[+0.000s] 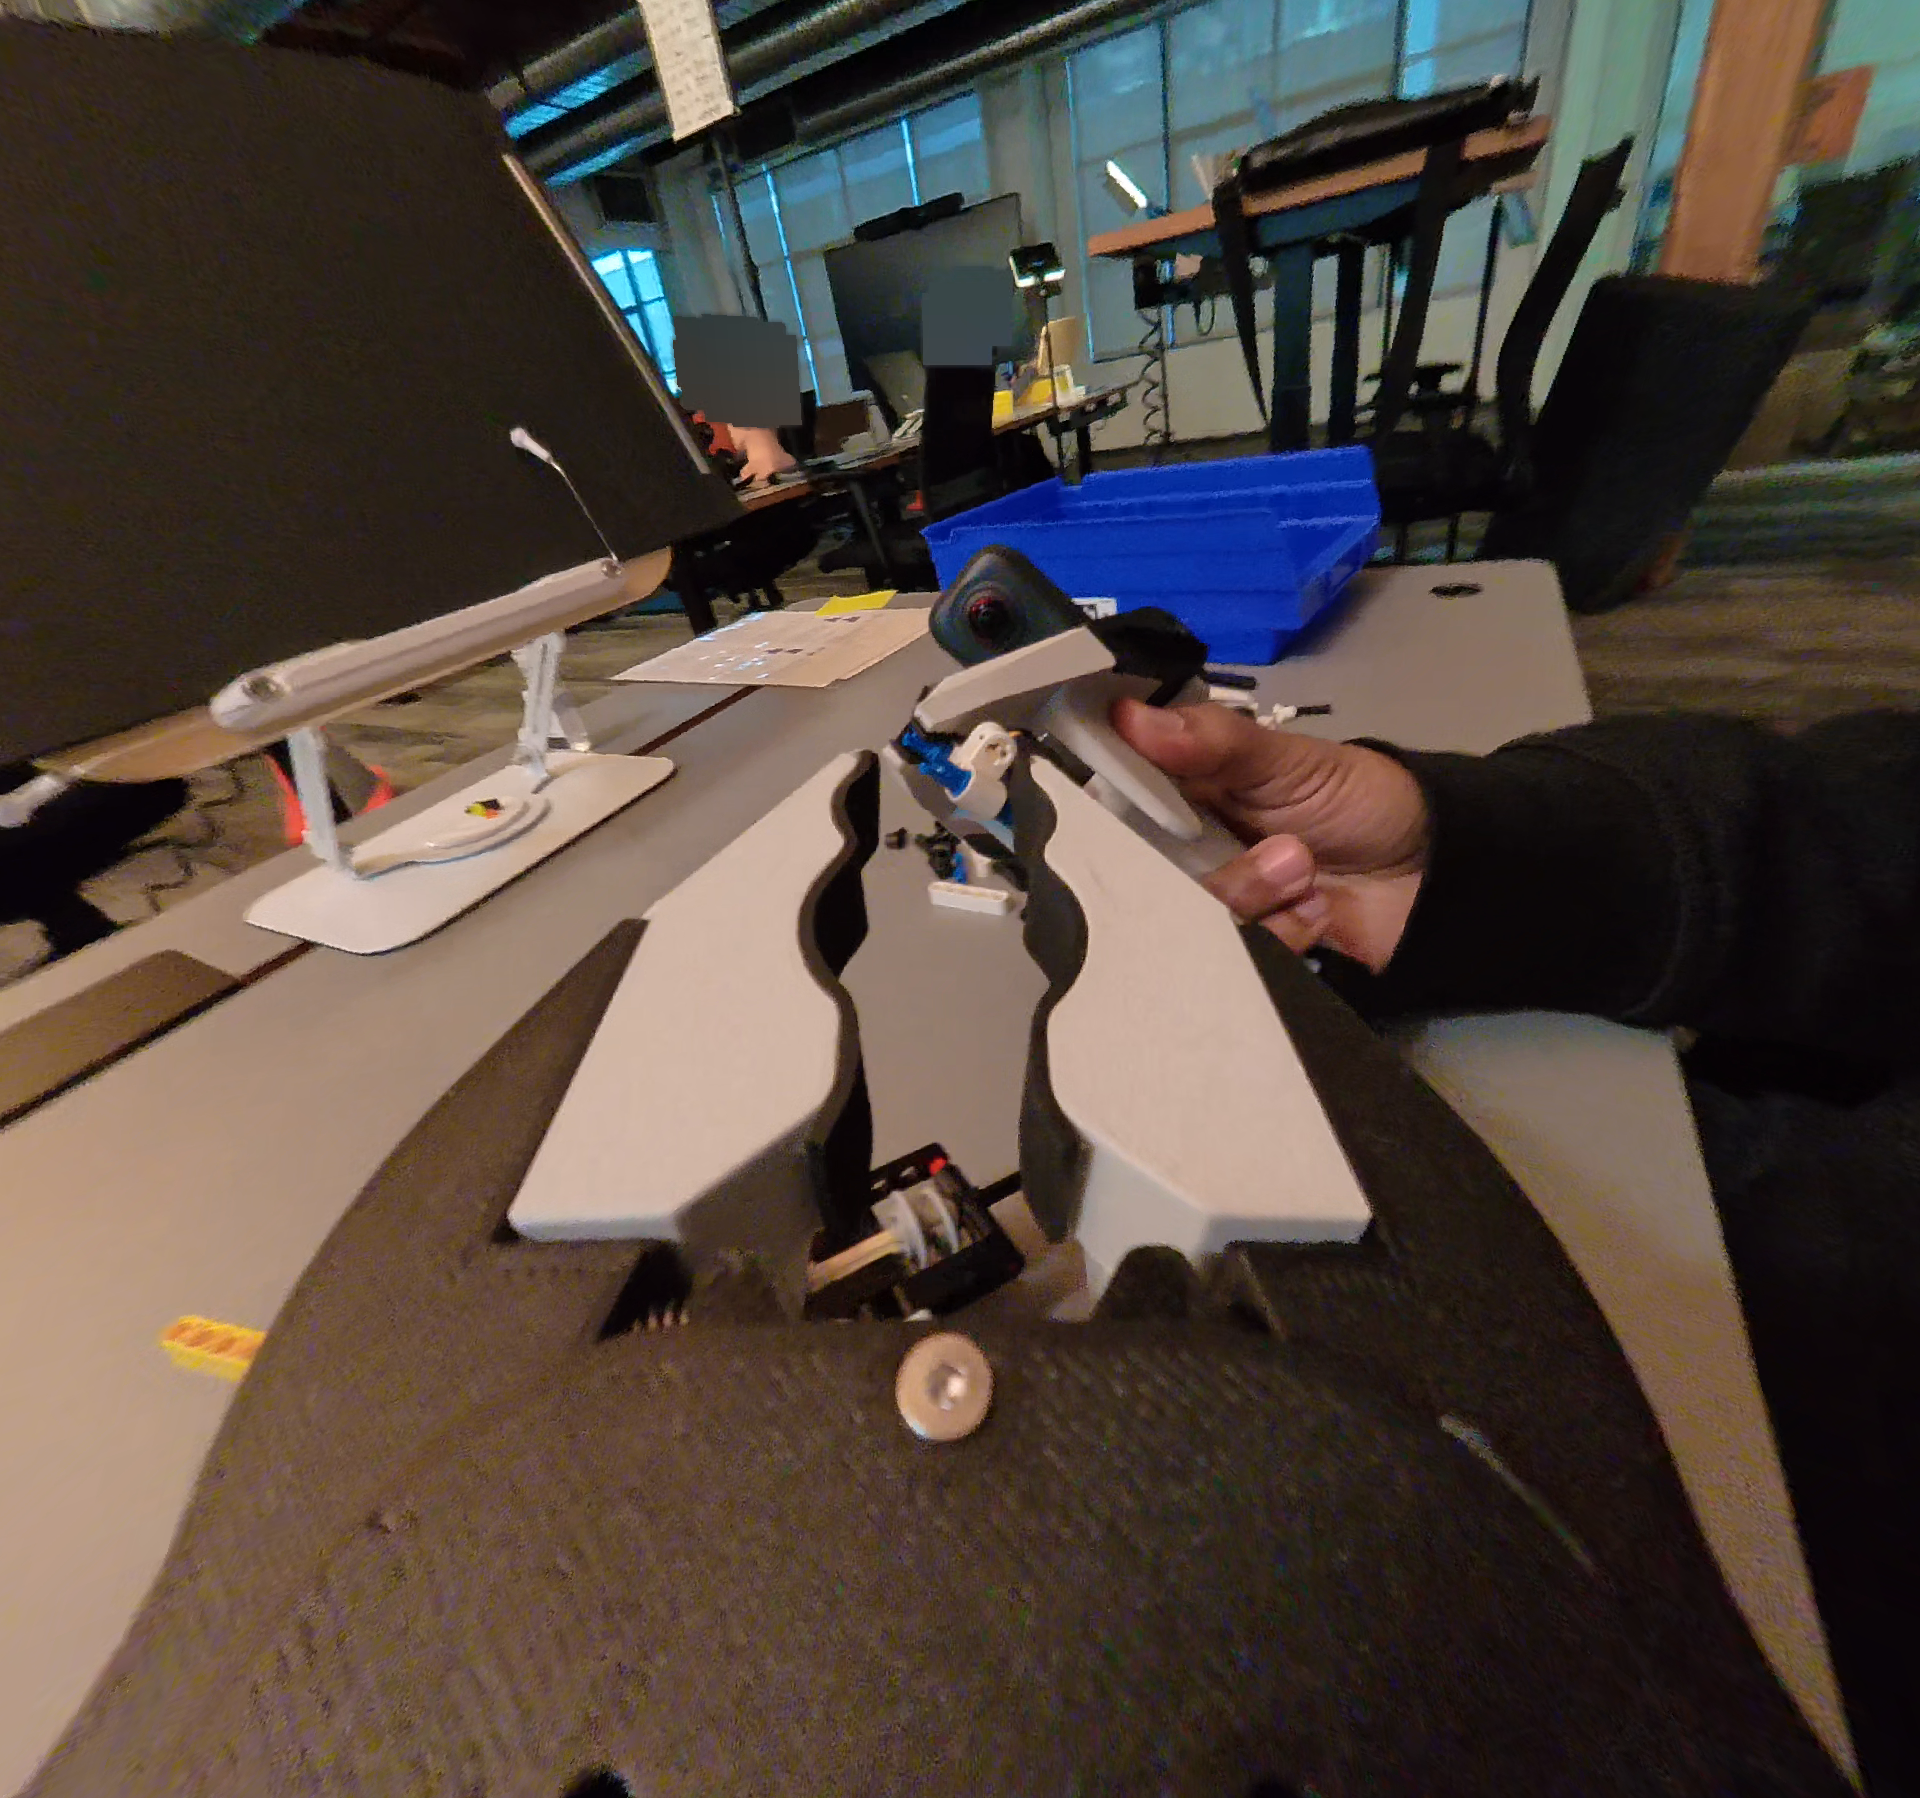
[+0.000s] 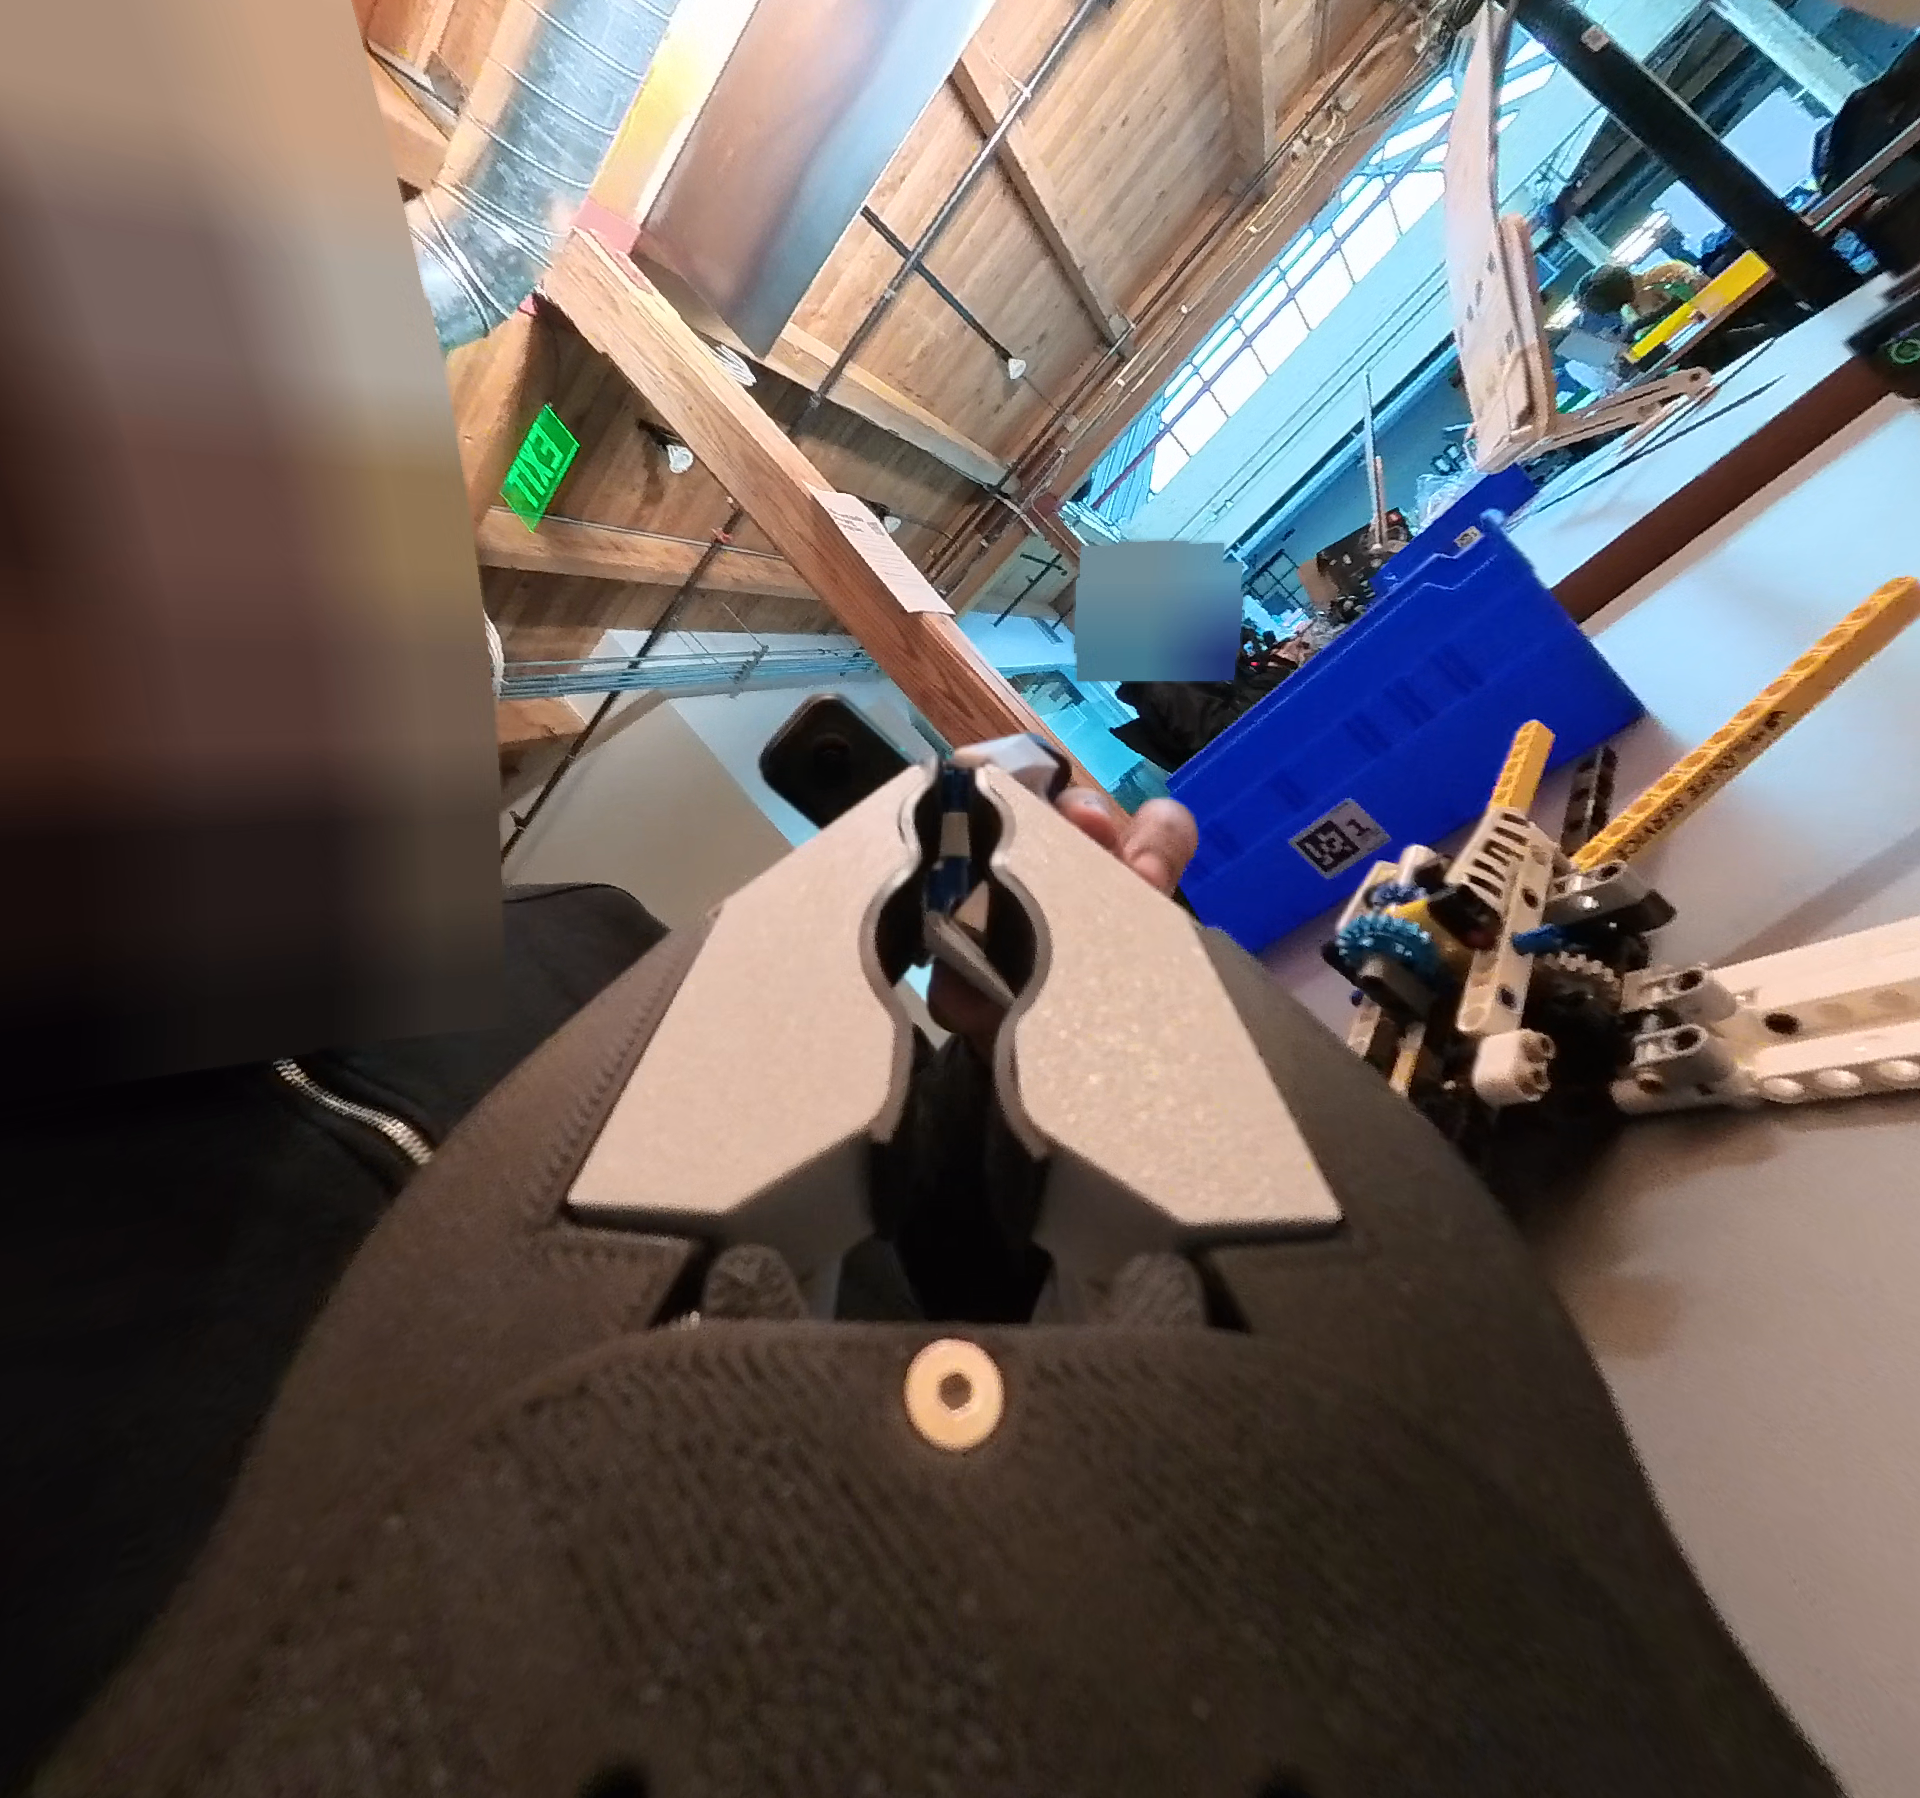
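Observation:
In the right wrist view my right gripper (image 2: 956, 798) is shut on a small blue and white brick piece (image 2: 952, 849), pinched edge-on between the pads and held in the air. In the left wrist view that piece (image 1: 977, 761) sits in the right gripper's tips (image 1: 961, 746), which a hand (image 1: 1278, 813) holds. My left gripper (image 1: 948, 772) is open. Its fingertips (image 1: 831, 813) stand on either side of the piece, with a gap on the left side. The left gripper's camera (image 2: 831, 761) shows just beyond my right fingertips.
A blue bin (image 1: 1164, 543) stands at the back of the grey table (image 1: 312, 1125). A dark screen on a white stand (image 1: 457, 813) is at the left, with a paper sheet (image 1: 779, 647) behind. Small loose parts (image 1: 966, 881) lie under the grippers. A brick model with yellow beams (image 2: 1486, 938) sits at the right. The tips of both grippers are at nearly the same place.

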A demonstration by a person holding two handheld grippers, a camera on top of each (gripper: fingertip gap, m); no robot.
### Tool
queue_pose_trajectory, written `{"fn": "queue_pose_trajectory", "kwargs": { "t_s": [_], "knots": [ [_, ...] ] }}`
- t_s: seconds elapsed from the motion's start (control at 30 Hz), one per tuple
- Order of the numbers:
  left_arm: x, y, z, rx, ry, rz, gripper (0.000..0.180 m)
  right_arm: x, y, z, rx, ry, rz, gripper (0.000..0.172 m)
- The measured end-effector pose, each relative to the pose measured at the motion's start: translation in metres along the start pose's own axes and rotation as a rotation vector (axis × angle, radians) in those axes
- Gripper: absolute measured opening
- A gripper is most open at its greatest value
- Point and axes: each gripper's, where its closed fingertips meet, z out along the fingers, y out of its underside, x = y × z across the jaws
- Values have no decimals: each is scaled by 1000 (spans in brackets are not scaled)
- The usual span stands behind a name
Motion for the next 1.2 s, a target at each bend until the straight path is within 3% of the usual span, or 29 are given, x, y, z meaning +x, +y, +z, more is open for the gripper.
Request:
{"fn": "queue_pose_trajectory", "kwargs": {
  "t_s": [0.33, 0.63, 1.2],
  "knots": [
    [0, 12, 0, -150, -22, 150, 18, 12, 9, 2, -59, 93, -35, 2],
    [-11, 27, 0, -340, -166, 499, 15, 26, 3, -5, -35, 211, -71, 2],
    [-24, 53, 0, -482, -228, 522, 5, 52, 6, -6, -84, 460, -221, 2]
  ]
}}
